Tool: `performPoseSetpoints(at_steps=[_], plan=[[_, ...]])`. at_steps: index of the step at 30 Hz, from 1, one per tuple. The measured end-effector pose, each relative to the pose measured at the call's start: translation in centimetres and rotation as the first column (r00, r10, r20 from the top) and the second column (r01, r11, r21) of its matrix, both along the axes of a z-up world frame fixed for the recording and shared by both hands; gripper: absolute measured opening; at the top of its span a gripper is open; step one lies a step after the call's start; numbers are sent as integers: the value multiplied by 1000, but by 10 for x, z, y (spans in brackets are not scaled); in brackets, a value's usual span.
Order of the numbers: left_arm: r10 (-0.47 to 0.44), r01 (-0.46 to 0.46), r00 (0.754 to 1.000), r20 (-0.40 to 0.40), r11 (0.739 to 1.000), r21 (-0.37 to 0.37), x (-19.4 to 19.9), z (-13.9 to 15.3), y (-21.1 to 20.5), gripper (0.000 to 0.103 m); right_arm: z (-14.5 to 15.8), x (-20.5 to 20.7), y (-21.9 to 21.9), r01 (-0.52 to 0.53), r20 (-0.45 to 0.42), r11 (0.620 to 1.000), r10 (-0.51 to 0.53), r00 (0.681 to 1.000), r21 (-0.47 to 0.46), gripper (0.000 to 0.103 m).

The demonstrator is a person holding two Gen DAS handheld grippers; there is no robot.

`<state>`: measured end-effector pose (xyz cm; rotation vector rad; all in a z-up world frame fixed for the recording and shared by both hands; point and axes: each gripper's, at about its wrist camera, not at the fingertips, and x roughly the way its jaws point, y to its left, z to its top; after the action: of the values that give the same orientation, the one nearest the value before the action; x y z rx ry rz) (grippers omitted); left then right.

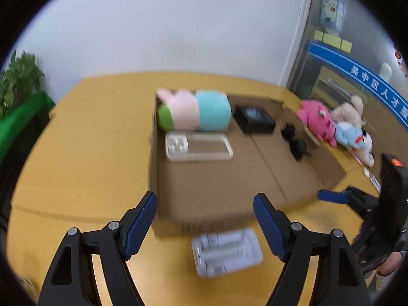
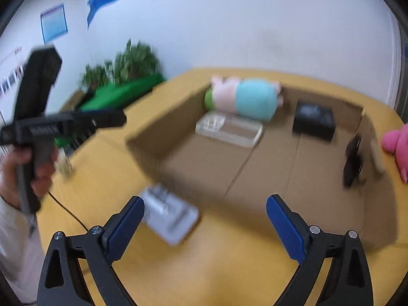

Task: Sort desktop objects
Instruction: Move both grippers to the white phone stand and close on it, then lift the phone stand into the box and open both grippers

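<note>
A shallow cardboard box point(image 1: 216, 186) point(image 2: 267, 178) lies on the yellow table. In it lie a pink, teal and green plush roll point(image 1: 196, 113) point(image 2: 244, 98), a clear phone case point(image 1: 199, 146) point(image 2: 229, 127), a black box point(image 1: 255, 118) point(image 2: 313, 121) and a small black object point(image 1: 294, 140) point(image 2: 353, 163). A pale grey phone case point(image 1: 227, 252) point(image 2: 169, 214) lies on the table in front of the box. My left gripper point(image 1: 205, 225) is open and empty just above it. My right gripper point(image 2: 205, 229) is open and empty, to the right of that case.
Several plush toys, pink point(image 1: 318, 119) point(image 2: 397, 148), beige point(image 1: 349, 111) and blue point(image 1: 353, 135), lie right of the box. A green bench point(image 1: 17, 125) point(image 2: 122, 91) and plants point(image 2: 122, 63) stand at the left by the wall. The table's surface point(image 1: 84, 137) shows left of the box.
</note>
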<state>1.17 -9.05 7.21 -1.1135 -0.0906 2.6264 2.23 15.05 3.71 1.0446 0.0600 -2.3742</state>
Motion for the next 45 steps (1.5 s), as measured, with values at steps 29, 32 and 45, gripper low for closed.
performPoseSetpoints(at_steps=[29,32,45], plan=[[-60,46,973,222,997,69,9,-117,9,29,-86,-11,-48,53,151,998,-46,987,-42,43],[-48,34,975,215,997,71,16,-114,10,29,-85,-4,-44,56,155,997,-46,987,-62,38],[-135,139,988,-69,989,47,13,12,61,29,28,21,5,125,-123,982,-142,982,-140,37]])
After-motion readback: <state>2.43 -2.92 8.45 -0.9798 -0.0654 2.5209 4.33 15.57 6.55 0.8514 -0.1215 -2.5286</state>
